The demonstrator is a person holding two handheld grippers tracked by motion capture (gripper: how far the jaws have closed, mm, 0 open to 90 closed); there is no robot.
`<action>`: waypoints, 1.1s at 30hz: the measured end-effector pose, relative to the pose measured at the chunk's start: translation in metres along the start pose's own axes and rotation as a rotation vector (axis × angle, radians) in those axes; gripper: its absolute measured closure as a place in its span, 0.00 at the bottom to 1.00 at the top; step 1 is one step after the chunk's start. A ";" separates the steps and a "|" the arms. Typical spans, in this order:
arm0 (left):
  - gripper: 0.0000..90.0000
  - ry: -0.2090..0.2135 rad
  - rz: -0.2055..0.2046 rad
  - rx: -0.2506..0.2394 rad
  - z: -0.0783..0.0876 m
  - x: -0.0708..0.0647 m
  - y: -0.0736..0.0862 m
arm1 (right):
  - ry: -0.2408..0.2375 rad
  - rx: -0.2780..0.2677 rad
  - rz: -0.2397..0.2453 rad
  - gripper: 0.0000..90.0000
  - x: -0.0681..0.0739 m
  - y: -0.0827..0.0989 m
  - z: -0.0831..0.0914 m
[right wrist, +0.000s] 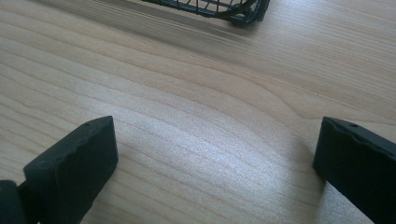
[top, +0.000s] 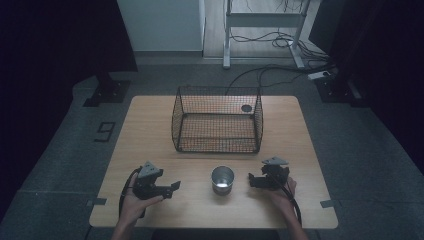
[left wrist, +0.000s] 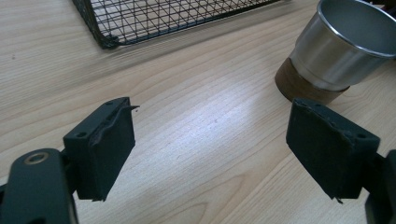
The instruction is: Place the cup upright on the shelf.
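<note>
The steel cup (top: 222, 179) is standing upright on the wooden table (top: 150, 135), just in front of the black wire basket (top: 217, 120) and midway between the two grippers. Taking the cup as the landmark: the left gripper (top: 172, 186) is resting to its left, jaws spread wide and holding nothing, and in the left gripper view the cup (left wrist: 343, 44) is sitting ahead and off toward the right jaw, not yet between the pads. The right gripper (top: 252, 180) is lying to the cup's right, jaws likewise wide and empty, pointing at bare tabletop (right wrist: 196, 121) with a basket corner (right wrist: 243, 14) beyond.

The step in hand looks like the approach for a grasp. To do it well, whichever gripper is going in should be squaring up so the cup is centred between the jaws, closing on the metal wall above the dark wooden base (left wrist: 299, 86), low enough that the tapered, slick side is not slipping upward, and staying level so the cup is not tipping toward the basket behind it.
</note>
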State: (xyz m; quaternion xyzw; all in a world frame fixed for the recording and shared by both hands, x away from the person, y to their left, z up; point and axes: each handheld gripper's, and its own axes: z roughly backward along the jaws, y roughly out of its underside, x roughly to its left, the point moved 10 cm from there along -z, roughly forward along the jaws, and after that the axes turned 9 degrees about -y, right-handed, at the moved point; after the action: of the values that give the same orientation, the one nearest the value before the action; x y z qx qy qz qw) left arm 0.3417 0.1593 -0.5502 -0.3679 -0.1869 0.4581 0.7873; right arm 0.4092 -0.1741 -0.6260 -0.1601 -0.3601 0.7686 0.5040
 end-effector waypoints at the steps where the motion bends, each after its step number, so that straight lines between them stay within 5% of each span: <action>1: 0.17 0.002 -0.002 0.001 0.000 -0.001 0.000 | 0.001 0.000 0.000 0.00 0.000 0.000 0.000; 11: 0.17 0.008 -0.006 0.004 -0.001 -0.003 0.001 | 0.009 -0.022 -0.038 0.07 -0.004 -0.001 0.005; 17: 0.17 0.005 -0.005 0.003 -0.001 -0.002 0.001 | -0.012 -0.078 -0.062 0.10 -0.004 -0.008 0.015; 33: 0.17 0.006 -0.004 0.003 -0.001 -0.002 0.000 | -0.064 -0.199 -0.030 0.14 0.014 -0.034 0.053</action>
State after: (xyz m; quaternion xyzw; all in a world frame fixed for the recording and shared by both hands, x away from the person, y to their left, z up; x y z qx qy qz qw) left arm 0.3410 0.1579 -0.5510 -0.3679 -0.1846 0.4555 0.7893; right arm 0.3930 -0.1742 -0.5634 -0.1795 -0.4528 0.7261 0.4852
